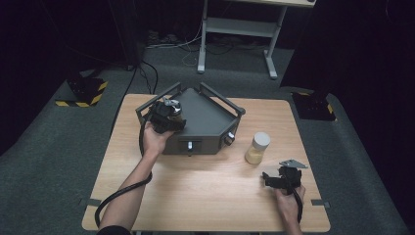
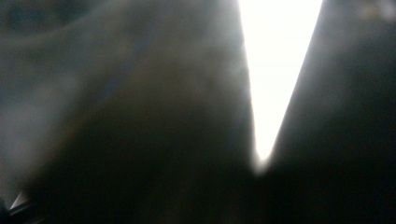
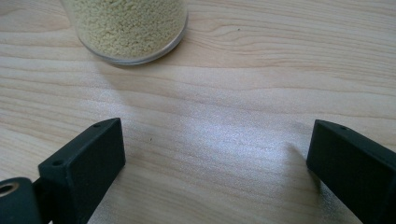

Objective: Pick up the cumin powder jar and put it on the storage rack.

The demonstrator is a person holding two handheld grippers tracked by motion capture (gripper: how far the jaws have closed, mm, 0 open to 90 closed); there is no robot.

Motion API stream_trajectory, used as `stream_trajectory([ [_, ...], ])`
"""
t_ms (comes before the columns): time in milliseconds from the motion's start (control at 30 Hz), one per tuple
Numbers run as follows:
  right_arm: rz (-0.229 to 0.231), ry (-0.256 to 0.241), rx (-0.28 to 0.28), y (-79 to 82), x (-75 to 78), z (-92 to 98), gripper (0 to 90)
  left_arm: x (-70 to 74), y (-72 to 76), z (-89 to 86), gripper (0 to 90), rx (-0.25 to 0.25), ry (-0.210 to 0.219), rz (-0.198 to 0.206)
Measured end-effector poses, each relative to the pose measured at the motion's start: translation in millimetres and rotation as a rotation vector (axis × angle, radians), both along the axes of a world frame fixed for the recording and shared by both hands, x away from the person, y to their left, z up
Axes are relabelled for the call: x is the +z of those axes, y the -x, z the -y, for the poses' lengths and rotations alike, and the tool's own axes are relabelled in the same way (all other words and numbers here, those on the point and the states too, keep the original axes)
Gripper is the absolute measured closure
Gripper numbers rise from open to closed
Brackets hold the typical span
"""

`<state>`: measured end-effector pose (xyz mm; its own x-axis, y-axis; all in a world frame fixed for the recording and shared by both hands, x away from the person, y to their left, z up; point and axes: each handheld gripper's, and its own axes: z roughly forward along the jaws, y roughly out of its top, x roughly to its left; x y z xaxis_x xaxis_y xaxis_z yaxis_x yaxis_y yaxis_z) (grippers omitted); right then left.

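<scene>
The right gripper (image 3: pixel 215 163) is spread wide near the jar (image 3: pixel 126 28); a bump could tip it. I cannot tell whether the left gripper (image 1: pixel 166 115), at the grey box (image 1: pixel 205 122), is spread or pressed together.

Grey carpet floor (image 1: pixel 49 142), dark walls, white desk frame (image 1: pixel 240 29) behind

The box (image 1: pixel 205 122) stands at the rear middle of the bench (image 1: pixel 205 196), with the jar (image 1: pixel 257 147) just to its right and nearer the front. The left tongs (image 1: pixel 166 115) sit on the box's left side. The right tongs (image 1: pixel 279 178) rest on the bench before the jar, slightly to its right.
</scene>
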<state>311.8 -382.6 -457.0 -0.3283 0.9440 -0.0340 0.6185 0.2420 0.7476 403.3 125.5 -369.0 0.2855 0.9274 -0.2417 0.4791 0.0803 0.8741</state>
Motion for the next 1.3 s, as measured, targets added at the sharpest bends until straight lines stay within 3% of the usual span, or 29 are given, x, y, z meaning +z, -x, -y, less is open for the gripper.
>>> stream_trajectory([
  [433, -0.001, -0.001, -0.003, 0.2, 0.1, -0.5, 3.4, -4.4, 2.4, 1.2, 29.4, 0.012, 0.011, 0.017],
  [533, 0.000, 0.000, -0.003, 0.3, 0.1, -0.6, 3.5, -7.9, 6.6, 0.2, 17.1, 0.019, 0.020, 0.037],
  [700, 0.001, 0.001, -0.003, 0.3, 0.0, -0.5, 3.5, -8.7, 10.7, -2.5, 9.0, 0.041, 0.048, 0.047],
  [733, 0.000, 0.000, -0.003, 0.3, 0.0, -0.6, 3.5, 23.2, 1.3, -26.6, 7.8, -0.133, -0.248, -0.052],
  [900, 0.001, 0.001, -0.003, 0.4, 0.0, -0.5, 3.5, 29.1, 9.6, -31.8, 4.9, -0.155, -0.277, -0.053],
  [1167, 0.001, 0.000, -0.003, 0.4, 0.0, -0.6, 3.5, 34.3, 30.3, -36.0, 1.6, -0.140, -0.276, -0.019],
  [1300, 0.000, 0.000, -0.003, 0.3, 0.1, -0.6, 3.5, 35.6, 39.2, -35.8, 0.8, -0.114, -0.276, -0.022],
])
